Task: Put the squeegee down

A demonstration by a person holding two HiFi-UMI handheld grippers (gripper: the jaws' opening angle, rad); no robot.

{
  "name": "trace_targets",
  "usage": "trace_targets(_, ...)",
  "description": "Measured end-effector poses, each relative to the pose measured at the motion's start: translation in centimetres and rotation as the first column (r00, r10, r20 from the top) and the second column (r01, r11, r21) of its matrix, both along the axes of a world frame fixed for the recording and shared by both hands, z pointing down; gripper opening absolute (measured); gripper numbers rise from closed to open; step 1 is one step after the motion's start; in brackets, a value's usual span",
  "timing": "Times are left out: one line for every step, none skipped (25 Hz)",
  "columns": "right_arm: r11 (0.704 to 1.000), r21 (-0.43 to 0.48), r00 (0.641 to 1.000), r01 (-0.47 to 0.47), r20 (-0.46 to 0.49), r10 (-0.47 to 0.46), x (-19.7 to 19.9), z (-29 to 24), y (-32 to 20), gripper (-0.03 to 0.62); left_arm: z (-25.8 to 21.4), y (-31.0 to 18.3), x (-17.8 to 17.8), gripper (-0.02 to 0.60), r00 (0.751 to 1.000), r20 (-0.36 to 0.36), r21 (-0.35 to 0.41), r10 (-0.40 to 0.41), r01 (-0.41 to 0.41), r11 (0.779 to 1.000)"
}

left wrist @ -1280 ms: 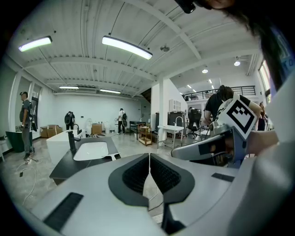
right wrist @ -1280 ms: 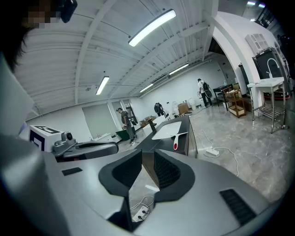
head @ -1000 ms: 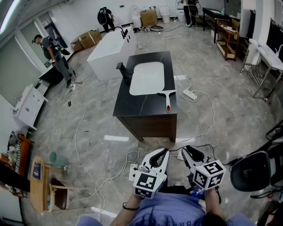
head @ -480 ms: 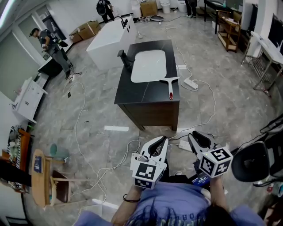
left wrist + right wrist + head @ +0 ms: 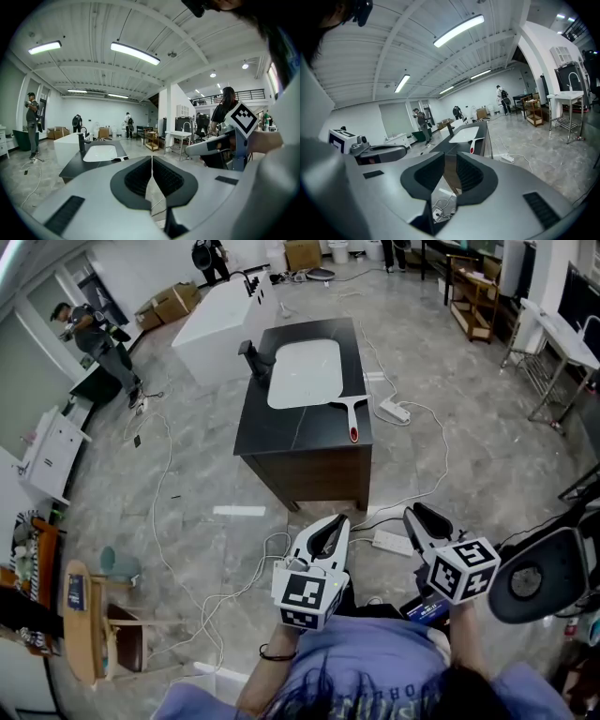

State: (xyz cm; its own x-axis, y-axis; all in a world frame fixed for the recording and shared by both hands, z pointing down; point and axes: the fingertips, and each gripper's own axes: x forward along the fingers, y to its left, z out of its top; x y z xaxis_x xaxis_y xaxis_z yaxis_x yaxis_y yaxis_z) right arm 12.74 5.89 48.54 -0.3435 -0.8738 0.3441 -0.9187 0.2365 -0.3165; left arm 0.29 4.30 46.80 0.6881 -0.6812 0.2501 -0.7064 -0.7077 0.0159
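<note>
On the dark tabletop (image 5: pixel 281 437), beside the basin (image 5: pixel 305 373), the squeegee (image 5: pixel 349 415) lies flat; probably light, rigid, best taken by its handle. My left tool (image 5: pixel 328 529) is closed, my right tool (image 5: pixel 419 517) slightly parted, both empty.

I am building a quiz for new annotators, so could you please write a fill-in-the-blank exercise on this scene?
The squeegee lies on the dark countertop beside the white ____.
Its handle ends in a ____ tip.
The jaws of the left claw are pressed ____.
The right claw, with jaws slightly apart, holds ____.
Missing words: sink; red; together; nothing.
</note>
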Motion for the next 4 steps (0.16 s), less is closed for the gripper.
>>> trace_targets(1.000, 0.001, 1.000, 0.000, -0.001, 0.000, 0.07, -0.03, 0.01, 0.089, 0.00, 0.05, 0.10, 0.018, 1.000, 0.000, 0.001, 0.003, -0.003, 1.000)
trace_targets(1.000, 0.002, 1.000, 0.000, -0.002, 0.000, 0.12, -0.08, 0.03, 0.089, -0.01, 0.11, 0.18, 0.018, 1.000, 0.000, 0.001, 0.005, -0.005, 1.000)
trace_targets(1.000, 0.003, 1.000, 0.000, -0.002, 0.000, 0.15, -0.13, 0.05, 0.089, -0.03, 0.17, 0.25, 0.018, 1.000, 0.000, 0.002, 0.008, -0.008, 1.000)
trace_targets(1.000, 0.004, 1.000, 0.000, -0.002, 0.000, 0.18, -0.18, 0.08, 0.089, -0.05, 0.24, 0.30, 0.018, 1.000, 0.000, 0.002, 0.010, -0.010, 1.000)
